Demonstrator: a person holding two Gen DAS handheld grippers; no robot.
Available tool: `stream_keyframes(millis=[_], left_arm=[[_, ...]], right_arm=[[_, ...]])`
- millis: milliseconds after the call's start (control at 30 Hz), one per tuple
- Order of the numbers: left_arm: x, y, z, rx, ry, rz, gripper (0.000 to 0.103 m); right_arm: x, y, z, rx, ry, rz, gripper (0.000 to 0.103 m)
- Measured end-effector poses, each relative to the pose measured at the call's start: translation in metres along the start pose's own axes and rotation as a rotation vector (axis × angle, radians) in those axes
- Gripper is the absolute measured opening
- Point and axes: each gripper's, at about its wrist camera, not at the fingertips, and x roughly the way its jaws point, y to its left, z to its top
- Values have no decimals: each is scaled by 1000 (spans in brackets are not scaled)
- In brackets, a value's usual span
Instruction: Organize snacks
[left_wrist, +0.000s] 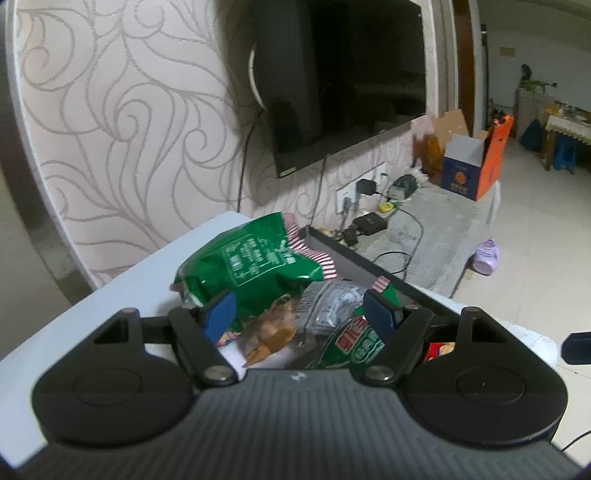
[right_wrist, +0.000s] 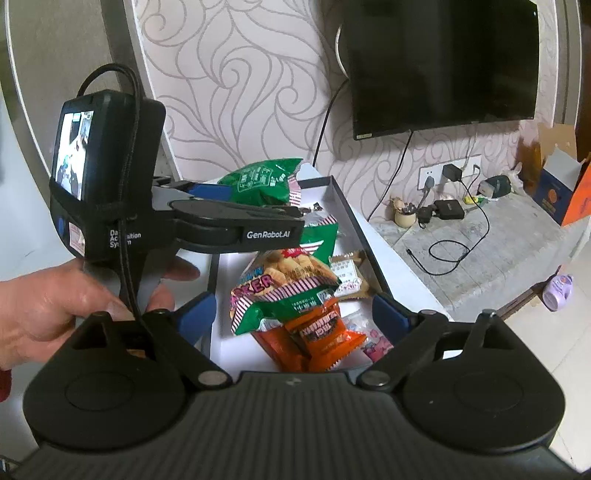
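A shallow box (right_wrist: 351, 210) with dark walls and a white floor sits on a white table (left_wrist: 110, 295) and holds several snack packets. A big green bag (left_wrist: 251, 258) lies at its far end and also shows in the right wrist view (right_wrist: 266, 181). A cracker bag (right_wrist: 280, 284), orange packets (right_wrist: 321, 332) and a silver packet (left_wrist: 328, 306) lie in the box. My left gripper (left_wrist: 301, 314) is open above the packets, holding nothing; it also shows in the right wrist view (right_wrist: 236, 199). My right gripper (right_wrist: 293, 314) is open above the box's near end.
A wall TV (right_wrist: 443, 62) hangs behind. A low stone ledge (right_wrist: 480, 251) to the right carries cables, chargers and a small black box (right_wrist: 448, 210). An orange and blue carton (left_wrist: 476, 166) stands at its far end. A purple slipper (left_wrist: 485, 256) lies on the floor.
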Motion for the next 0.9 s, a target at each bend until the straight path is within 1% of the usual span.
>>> stream_keyframes(millis=[167,433,700,900], left_arm=[[-2,-2,-3,1,5,21,77],[-1,-14,-1,4,23,24,77],[1,-30,-2,11,60,20,77],[10,-27,-8,-45,114,7,77]], right_arm=[[-3,-1,-3,2,5,0,94],[-7,-9,-5,22,14,-7,96],[2,-25,-6,45,32,31,97],[20,-27,-11,-1,70,67,97]])
